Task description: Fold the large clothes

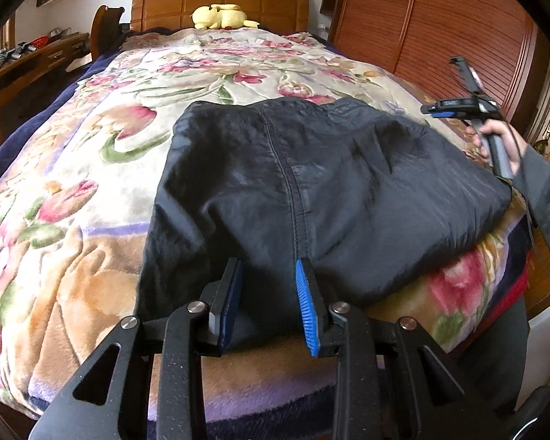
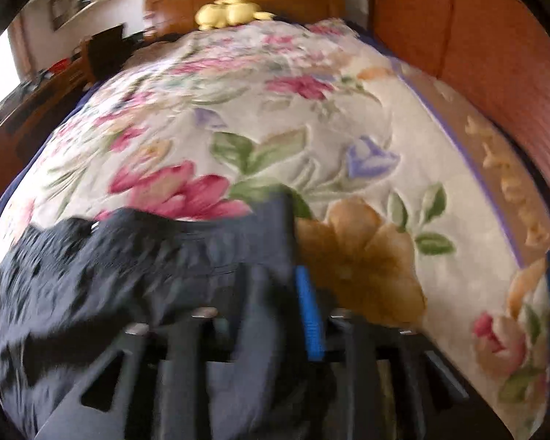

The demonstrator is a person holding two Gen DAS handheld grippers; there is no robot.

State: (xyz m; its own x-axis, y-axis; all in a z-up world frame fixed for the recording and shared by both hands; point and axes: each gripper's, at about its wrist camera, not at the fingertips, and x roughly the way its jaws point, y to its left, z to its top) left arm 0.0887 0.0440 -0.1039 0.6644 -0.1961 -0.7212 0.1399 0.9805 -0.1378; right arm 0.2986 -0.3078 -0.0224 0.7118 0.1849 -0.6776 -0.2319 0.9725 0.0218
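- Slippage at the left gripper [image 1: 267, 293]: its jaws stand narrowly apart, pinching a bunch of the garment [image 1: 330, 183] at the hem nearest the blanket's [image 1: 91, 220] foot end. The bunch is thick and the cloth looks slick, so a quick lift could pull it free.
- Skew along the seam [image 1: 286, 168]: the garment lies spread on the blanket's foot end, seam running up its middle. With only one corner held, any pull now would probably drag the cloth sideways over the blanket and wrinkle it rather than fold it.
- Missed pinch at the right gripper [image 1: 438, 109]: it hangs about half open and holds nothing, above the garment's right corner toward the blanket's right border. Its own view is blurred, so I cannot tell how close the pads are to the cloth. If it closes too high it may catch one layer only, or none.
- Snagging further right: the blanket is plush, and a low closing there could nip its pile together with the garment.
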